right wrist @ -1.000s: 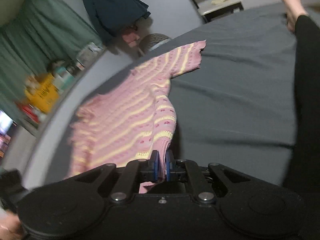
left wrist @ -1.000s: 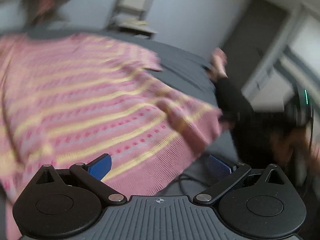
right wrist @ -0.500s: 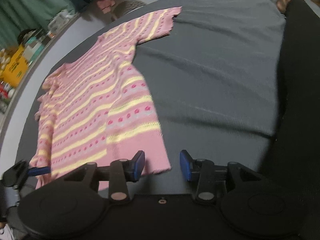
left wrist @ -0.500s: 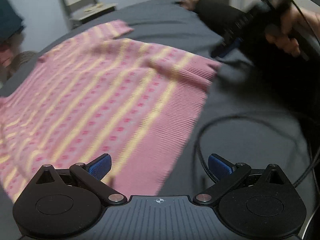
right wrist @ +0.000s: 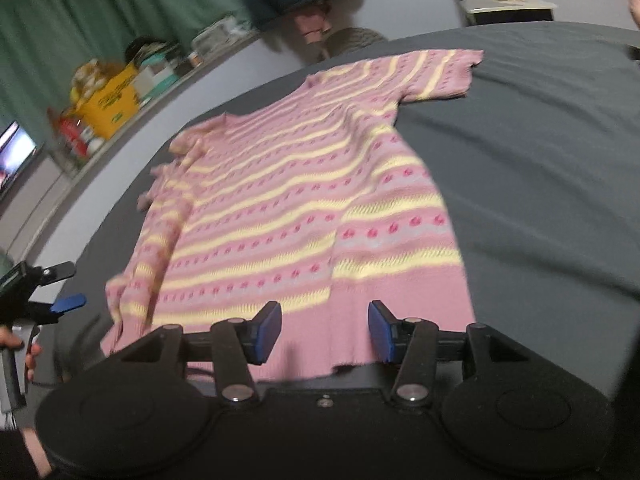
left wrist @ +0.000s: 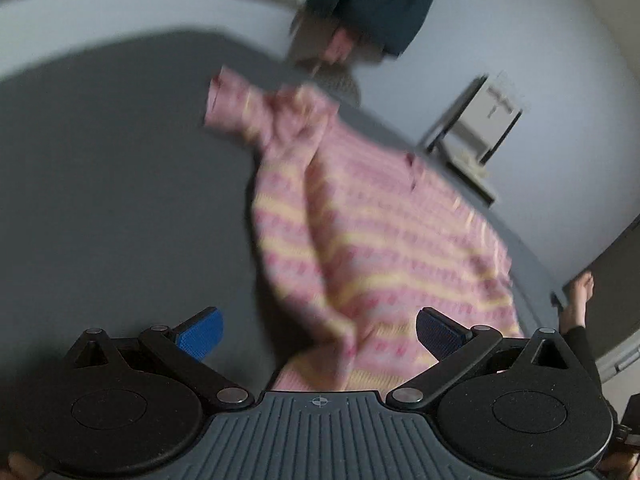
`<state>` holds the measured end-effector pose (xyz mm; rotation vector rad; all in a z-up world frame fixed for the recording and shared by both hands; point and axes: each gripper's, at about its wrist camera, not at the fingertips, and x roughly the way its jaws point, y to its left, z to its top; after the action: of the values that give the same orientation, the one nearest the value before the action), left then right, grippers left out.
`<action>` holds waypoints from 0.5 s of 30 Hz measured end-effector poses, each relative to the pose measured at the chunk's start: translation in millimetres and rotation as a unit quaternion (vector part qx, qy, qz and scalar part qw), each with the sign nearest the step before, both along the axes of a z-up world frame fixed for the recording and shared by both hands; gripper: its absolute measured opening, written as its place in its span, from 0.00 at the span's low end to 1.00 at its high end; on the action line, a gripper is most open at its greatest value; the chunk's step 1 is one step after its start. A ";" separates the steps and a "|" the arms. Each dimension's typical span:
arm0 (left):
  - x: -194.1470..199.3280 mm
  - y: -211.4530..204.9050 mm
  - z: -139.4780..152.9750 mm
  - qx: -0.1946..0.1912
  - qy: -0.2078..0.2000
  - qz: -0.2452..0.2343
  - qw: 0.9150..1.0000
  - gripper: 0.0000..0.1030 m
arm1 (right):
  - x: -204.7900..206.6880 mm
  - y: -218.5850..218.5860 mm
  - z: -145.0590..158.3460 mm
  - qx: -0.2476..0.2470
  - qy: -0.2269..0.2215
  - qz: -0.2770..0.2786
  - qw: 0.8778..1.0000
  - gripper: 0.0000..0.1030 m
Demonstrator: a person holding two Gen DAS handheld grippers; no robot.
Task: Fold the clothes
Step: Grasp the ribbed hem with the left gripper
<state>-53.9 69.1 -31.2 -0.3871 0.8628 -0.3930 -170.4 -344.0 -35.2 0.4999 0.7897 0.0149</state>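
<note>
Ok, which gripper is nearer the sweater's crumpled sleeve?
Left. The left gripper sits open at the hem on the crumpled sleeve side; the right gripper is open at the sweater's hem near the opposite edge.

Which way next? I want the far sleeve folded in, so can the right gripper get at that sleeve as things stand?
Probably yes. The right gripper is open at the hem of the pink sweater, and the far sleeve lies flat on the grey bedsheet with nothing lying across the way.
</note>
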 end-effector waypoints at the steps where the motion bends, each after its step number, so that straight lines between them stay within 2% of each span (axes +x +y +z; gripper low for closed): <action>1: 0.1 -3.6 -0.8 0.011 0.001 -0.009 1.000 1.00 | -0.5 0.0 -1.5 0.004 0.004 0.002 1.000 0.46; 9: 1.3 -32.4 -7.1 0.095 0.007 -0.081 0.992 1.00 | -4.2 -0.5 -6.0 0.017 0.011 0.005 1.000 0.46; 10: 1.5 -36.0 -7.9 0.106 0.008 -0.090 0.990 0.94 | -3.9 0.0 -7.1 0.018 0.012 0.007 1.000 0.46; 12: 1.8 -43.2 -9.4 0.127 0.009 -0.108 0.986 0.78 | -2.7 2.3 -8.3 0.018 0.013 0.013 1.000 0.47; 14: 2.1 -50.4 -11.0 0.147 0.011 -0.125 0.981 0.35 | -1.7 5.6 -8.0 0.011 0.011 0.020 1.000 0.48; 15: 2.1 -51.5 -13.4 0.156 0.011 -0.125 0.980 0.35 | -1.8 7.8 -7.3 0.006 0.009 0.027 1.000 0.48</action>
<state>-51.8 17.6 -44.5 0.0083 0.9817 -0.4762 -172.2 -336.2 -42.5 0.4909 0.8206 0.0645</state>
